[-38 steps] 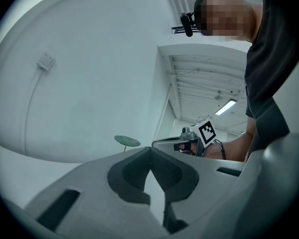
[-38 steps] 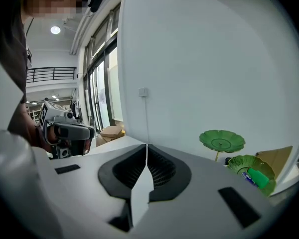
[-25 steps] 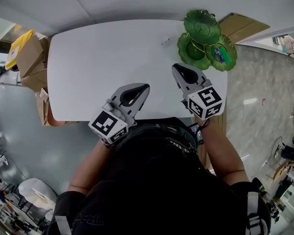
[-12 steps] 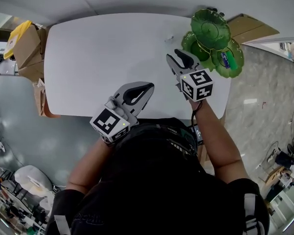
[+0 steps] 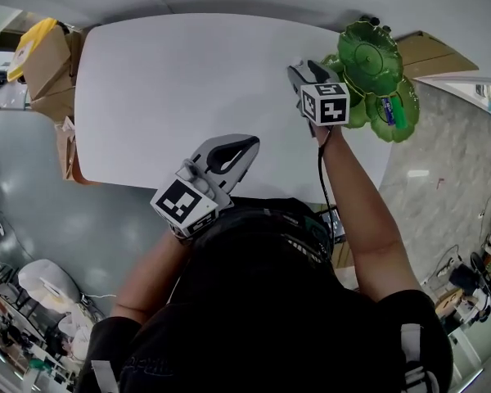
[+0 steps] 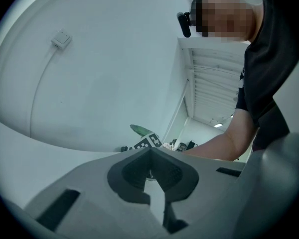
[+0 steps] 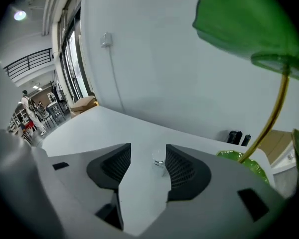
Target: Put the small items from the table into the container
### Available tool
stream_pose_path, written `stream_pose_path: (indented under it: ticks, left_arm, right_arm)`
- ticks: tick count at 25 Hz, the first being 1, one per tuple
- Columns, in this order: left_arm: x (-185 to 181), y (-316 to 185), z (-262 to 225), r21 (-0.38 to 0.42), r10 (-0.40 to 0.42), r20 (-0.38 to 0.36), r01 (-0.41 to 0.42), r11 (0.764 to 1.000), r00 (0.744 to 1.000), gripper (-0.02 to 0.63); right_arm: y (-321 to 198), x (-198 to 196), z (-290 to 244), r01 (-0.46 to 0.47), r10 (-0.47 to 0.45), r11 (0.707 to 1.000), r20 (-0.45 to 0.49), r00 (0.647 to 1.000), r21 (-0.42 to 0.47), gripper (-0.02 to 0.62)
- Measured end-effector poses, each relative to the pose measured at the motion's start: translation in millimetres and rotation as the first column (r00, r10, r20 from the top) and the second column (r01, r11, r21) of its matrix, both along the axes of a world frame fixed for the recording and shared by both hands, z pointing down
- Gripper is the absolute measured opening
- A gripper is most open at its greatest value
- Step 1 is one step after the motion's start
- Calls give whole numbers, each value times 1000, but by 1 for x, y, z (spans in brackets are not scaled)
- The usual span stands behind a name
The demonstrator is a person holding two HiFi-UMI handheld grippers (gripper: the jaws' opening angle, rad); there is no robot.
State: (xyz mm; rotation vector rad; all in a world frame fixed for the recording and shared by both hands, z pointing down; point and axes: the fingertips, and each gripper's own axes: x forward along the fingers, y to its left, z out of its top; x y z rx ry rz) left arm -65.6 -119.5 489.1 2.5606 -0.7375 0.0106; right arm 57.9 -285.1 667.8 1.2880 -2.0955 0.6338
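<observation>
White tabletop (image 5: 172, 80) carries one small item (image 7: 159, 158) that I can count: clear, round, upright, with no long axis to speak of. It stands between the jaws of the right gripper (image 7: 148, 154), close by the right-hand pad. Those jaws are opening and neither pad presses on it. One tiered green container (image 7: 241, 159) lies just beyond, to the jaws' right. The left gripper (image 6: 150, 156), jaws together and empty, hangs well apart, so the right hand is nearer.

A small clear cylinder (image 7: 159, 157) stands upright on the white table (image 5: 188, 80), near the green tiered leaf-shaped container (image 5: 368, 56).
</observation>
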Motion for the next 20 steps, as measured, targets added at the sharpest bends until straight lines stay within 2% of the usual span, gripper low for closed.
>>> stream_pose_path:
  ticks: [4, 9, 13, 14, 15, 20]
  left_arm:
    - [-3, -1, 4, -55, -13, 2, 13, 998, 1000, 6]
    - [-6, 0, 10, -37, -23, 26, 24, 999, 999, 6]
    - [-8, 0, 10, -63, -27, 26, 28, 998, 999, 6]
    - [-9, -1, 10, -64, -32, 27, 34, 997, 999, 6]
    - [-11, -2, 10, -61, -38, 29, 40, 997, 999, 6]
    - [-17, -4, 6, -39, -58, 33, 59, 997, 998, 6]
  right_arm:
    - [-14, 3, 27, -26, 24, 998, -36, 999, -50, 209]
    - [-24, 3, 46, -31, 26, 997, -70, 997, -74, 209]
    - [-27, 7, 56, -43, 33, 995, -114, 993, -91, 207]
    - [-27, 7, 58, -40, 28, 995, -124, 992, -91, 194]
    - [-26, 7, 58, -34, 22, 995, -130, 991, -89, 147]
    - [-23, 6, 54, -20, 11, 997, -124, 992, -77, 144]
